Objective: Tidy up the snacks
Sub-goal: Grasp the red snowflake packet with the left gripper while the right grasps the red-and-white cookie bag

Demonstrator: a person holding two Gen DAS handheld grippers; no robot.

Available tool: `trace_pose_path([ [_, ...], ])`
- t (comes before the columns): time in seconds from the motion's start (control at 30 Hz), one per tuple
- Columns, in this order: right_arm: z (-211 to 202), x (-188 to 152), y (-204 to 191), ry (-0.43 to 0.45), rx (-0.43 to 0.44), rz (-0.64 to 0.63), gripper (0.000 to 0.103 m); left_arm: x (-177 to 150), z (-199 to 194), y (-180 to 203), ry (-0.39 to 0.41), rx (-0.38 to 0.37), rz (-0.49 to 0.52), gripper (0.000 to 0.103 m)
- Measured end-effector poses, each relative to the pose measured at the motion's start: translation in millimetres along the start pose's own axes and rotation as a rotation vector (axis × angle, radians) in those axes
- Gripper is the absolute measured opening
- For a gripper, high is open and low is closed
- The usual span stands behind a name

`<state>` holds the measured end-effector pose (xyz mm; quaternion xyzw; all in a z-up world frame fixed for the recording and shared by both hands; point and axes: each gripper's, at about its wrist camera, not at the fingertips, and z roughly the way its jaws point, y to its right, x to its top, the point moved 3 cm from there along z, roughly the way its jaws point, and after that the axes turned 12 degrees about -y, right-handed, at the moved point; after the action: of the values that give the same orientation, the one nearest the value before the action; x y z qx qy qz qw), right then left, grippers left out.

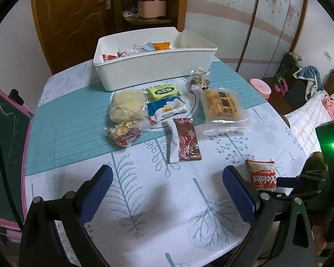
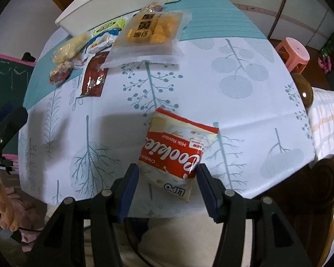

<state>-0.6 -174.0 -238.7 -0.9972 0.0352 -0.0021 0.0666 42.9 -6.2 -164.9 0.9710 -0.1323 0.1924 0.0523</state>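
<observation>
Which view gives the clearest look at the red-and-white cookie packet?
The right wrist view: the red-and-white foil cookie packet lies large and central, lettering readable, between the right gripper pads. The left wrist view shows it small, near the edge, partly hidden behind that gripper.

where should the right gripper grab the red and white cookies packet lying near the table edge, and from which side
Grip the cookies packet across its narrow width at the near end, coming down from above. It lies flat on the tablecloth, apart from the other snacks, and the right gripper already has an open finger on each long side. Pinching the puffy sides is probably safer than the thin crimped seals.
</observation>
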Motion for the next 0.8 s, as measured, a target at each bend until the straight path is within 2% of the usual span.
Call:
trace_pose_path([
  [0.13, 1.7, 5.0, -4.3, 0.034, -0.013, -0.026, 0.053, 5.5, 10.6, 1.7, -0.016, 0.01, -0.024, 0.099],
  [0.3, -0.8, 14.0, 3.6, 0.094, 0.011, -0.024, 0.042, 15.0, 29.5, 8.5, -0.05, 0.02, -0.025, 0.099],
  [0.37, -3.8, 22.0, 8.4, 0.108, 0.02, -0.017, 0.034, 19.9, 38.9, 12.7, -0.066, 0.024, -0.026, 0.099],
  [0.47, -4.8, 29.6, 18.0, 0.122, 0.047, -0.007, 0.033, 26.8, 53.1, 16.6, -0.09, 0.033, -0.03, 0.099],
  [0.6, -5.1, 31.4, 20.5, 0.126, 0.061, -0.039, 0.033, 35.2, 73.4, 20.2, -0.122, 0.057, -0.033, 0.099],
  [0.73, -1.1, 29.5, 18.4, 0.096, 0.096, -0.074, 0.047, 46.3, 94.7, 19.6, -0.162, 0.073, -0.058, 0.099],
  [0.8, -1.7, 28.0, 14.8, 0.097, 0.081, -0.098, 0.052, 50.6, 101.4, 20.5, -0.173, 0.073, -0.066, 0.099],
])
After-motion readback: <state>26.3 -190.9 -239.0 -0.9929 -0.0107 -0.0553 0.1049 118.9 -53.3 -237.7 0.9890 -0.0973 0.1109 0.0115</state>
